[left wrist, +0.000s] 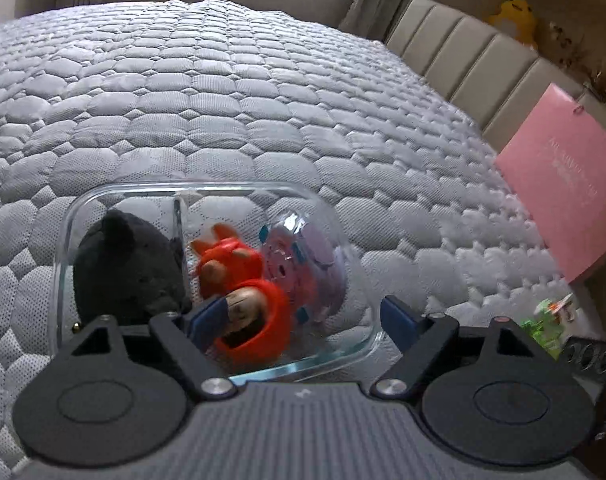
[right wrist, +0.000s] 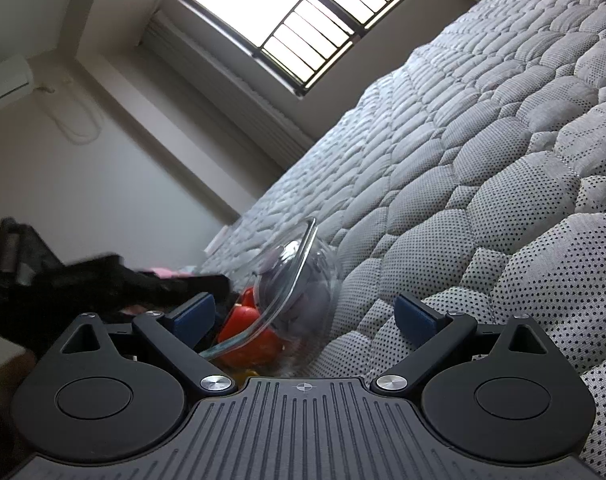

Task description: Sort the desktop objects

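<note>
- In the lower middle of the left wrist view, the glass container [left wrist: 207, 200] on the quilted bed [left wrist: 223, 100] already holds a black plush [left wrist: 123, 264], an orange figure [left wrist: 239, 268] and a clear pink toy [left wrist: 299, 256].
- Sorting looks nearly done; a small green item [left wrist: 551, 312] lies at lower right, outside.
- Left tongs [left wrist: 303, 316] and right tongs [right wrist: 305, 312] gape, empty.

Clear glossy glass container [left wrist: 223, 196], quilted cloth mattress [left wrist: 223, 100]

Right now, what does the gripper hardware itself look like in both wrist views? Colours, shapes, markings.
Both match. The left gripper and right gripper each have a grey ribbed body plate, two round black side housings with triangular cut-outs, black linkage arms on silver pivot screws, and blue finger pads. The right plate carries a small crosshair mark. No cables, sleeves or hands are visible.
</note>
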The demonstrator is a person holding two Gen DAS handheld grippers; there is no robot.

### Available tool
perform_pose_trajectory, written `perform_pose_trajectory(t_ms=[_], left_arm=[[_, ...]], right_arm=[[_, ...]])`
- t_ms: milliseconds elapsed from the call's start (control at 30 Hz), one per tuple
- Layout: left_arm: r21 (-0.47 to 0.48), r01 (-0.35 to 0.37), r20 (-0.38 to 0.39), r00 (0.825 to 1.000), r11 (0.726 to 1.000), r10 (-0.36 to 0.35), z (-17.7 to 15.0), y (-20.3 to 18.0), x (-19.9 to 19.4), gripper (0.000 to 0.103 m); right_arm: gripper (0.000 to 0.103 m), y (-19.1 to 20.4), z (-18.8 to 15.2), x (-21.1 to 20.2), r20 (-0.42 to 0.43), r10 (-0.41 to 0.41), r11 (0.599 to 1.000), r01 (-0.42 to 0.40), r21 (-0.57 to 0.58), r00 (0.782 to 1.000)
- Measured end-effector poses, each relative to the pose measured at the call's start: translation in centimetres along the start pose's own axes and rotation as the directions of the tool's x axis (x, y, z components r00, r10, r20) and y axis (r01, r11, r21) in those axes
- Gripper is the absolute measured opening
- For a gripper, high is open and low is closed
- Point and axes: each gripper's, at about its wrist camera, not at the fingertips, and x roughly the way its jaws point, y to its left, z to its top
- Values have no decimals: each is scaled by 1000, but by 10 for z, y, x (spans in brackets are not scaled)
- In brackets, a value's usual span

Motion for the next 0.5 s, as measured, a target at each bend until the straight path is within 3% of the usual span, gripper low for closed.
perform_pose_trajectory(t_ms=[200, 500], left_arm=[[84, -67, 2, 998, 994, 67, -7, -3, 3, 67], [47, -7, 32, 999, 999, 6, -9, 6, -14, 73]], right_arm=[[100, -1, 1, 1, -1, 0, 1000, 0, -2, 1000], [100, 1, 2, 3, -5, -12, 1000, 12, -11, 1000]])
